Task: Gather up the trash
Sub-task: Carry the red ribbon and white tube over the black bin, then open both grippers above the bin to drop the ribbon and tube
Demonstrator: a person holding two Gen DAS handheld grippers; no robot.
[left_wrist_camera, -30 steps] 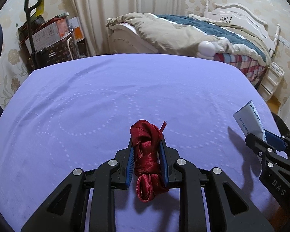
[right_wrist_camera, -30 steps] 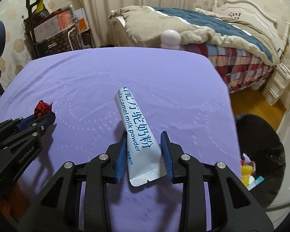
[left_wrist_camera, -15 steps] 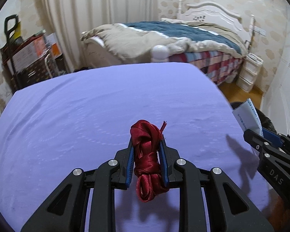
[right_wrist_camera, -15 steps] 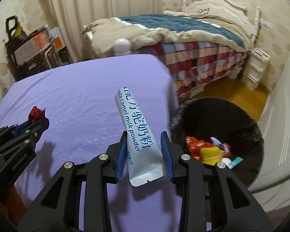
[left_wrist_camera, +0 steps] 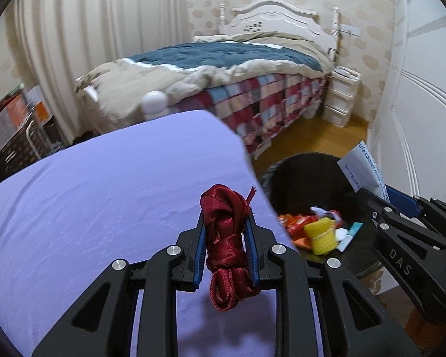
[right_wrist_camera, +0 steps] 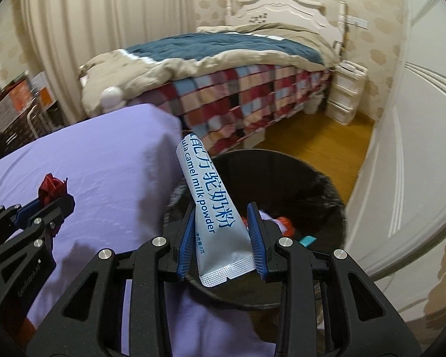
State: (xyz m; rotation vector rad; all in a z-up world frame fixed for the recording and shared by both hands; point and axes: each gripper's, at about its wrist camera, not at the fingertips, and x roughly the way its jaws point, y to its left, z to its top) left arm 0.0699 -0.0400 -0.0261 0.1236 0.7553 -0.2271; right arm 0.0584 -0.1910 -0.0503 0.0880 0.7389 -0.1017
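My left gripper (left_wrist_camera: 225,223) is shut on a knotted dark red ribbon (left_wrist_camera: 226,238) and hangs over the right edge of the purple-covered table (left_wrist_camera: 104,208). My right gripper (right_wrist_camera: 221,211) is shut on a white and blue milk powder sachet (right_wrist_camera: 211,202), held above the black trash bin (right_wrist_camera: 327,184). The bin (left_wrist_camera: 309,172) stands on the floor just right of the table and holds several wrappers and a yellow item (left_wrist_camera: 321,235). The right gripper (left_wrist_camera: 371,199) with its sachet (left_wrist_camera: 362,169) shows over the bin in the left wrist view. The left gripper (right_wrist_camera: 58,196) shows at the left in the right wrist view.
A bed (left_wrist_camera: 238,74) with a checked cover and a beige and blue quilt stands behind the table. A white drawer unit (left_wrist_camera: 340,98) sits beside it. White wall panels (right_wrist_camera: 416,134) rise right of the bin. Boxes and a rack (left_wrist_camera: 12,128) stand at far left.
Both grippers have swung to the right with their loads. The bin, earlier at the frame edge, now lies under the right gripper and beside the left one.
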